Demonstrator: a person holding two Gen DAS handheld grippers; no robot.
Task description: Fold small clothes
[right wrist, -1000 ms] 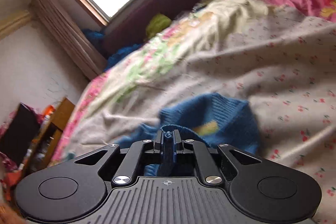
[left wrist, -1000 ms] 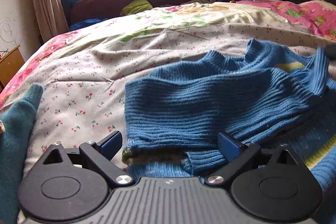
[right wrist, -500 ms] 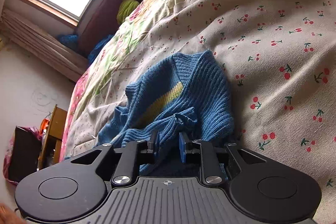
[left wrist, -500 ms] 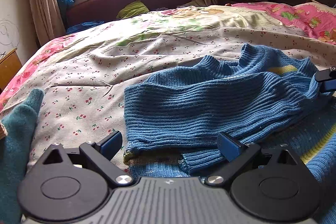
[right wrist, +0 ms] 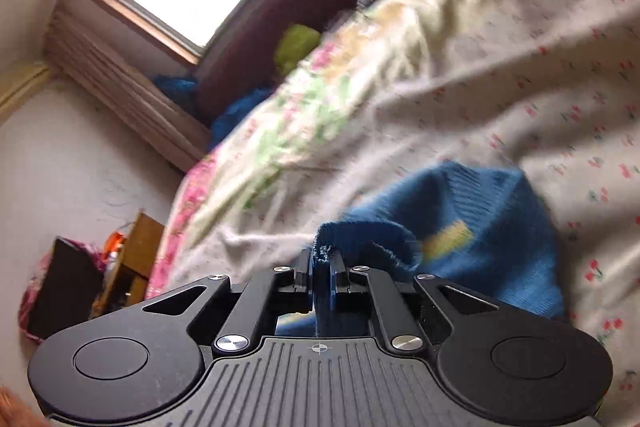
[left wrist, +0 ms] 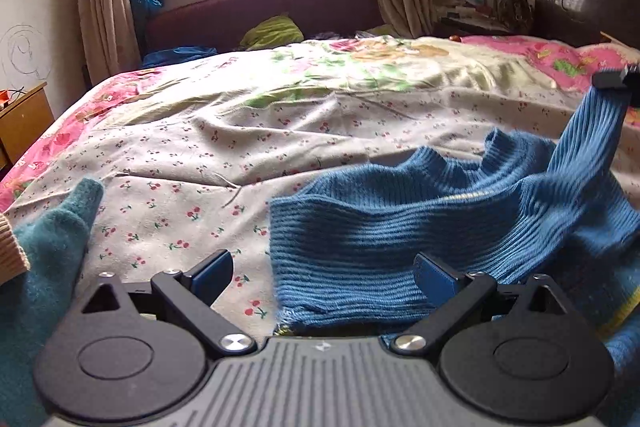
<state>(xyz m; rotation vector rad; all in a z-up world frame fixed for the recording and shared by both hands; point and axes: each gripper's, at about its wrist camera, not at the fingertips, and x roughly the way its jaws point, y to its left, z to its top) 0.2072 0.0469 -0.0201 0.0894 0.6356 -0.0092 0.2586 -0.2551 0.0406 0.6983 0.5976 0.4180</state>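
Observation:
A blue ribbed knit sweater (left wrist: 400, 227) with a yellow stripe (right wrist: 448, 239) lies rumpled on the cherry-print bedsheet (left wrist: 200, 167). My left gripper (left wrist: 320, 261) is open low over the sweater's near hem, and the knit lies between its wide-spread fingers and against the right one. My right gripper (right wrist: 322, 259) has its jaws closing, with its pads pinching a bunched fold of the sweater (right wrist: 492, 227). In the left wrist view that right gripper (left wrist: 612, 83) holds a strip of the knit up at the far right edge.
A teal garment (left wrist: 44, 247) lies at the bed's near left. A wooden nightstand (left wrist: 20, 119) stands left of the bed. A maroon headboard (left wrist: 260, 11) with a green pillow (left wrist: 272, 33) sits under the window. Pink floral bedding (left wrist: 560, 59) covers the far right.
The right gripper went from shut to partly open over the sweater, then closed on a fold and rose, pulling a strip of knit upward. The left gripper lifted slightly and stayed open.

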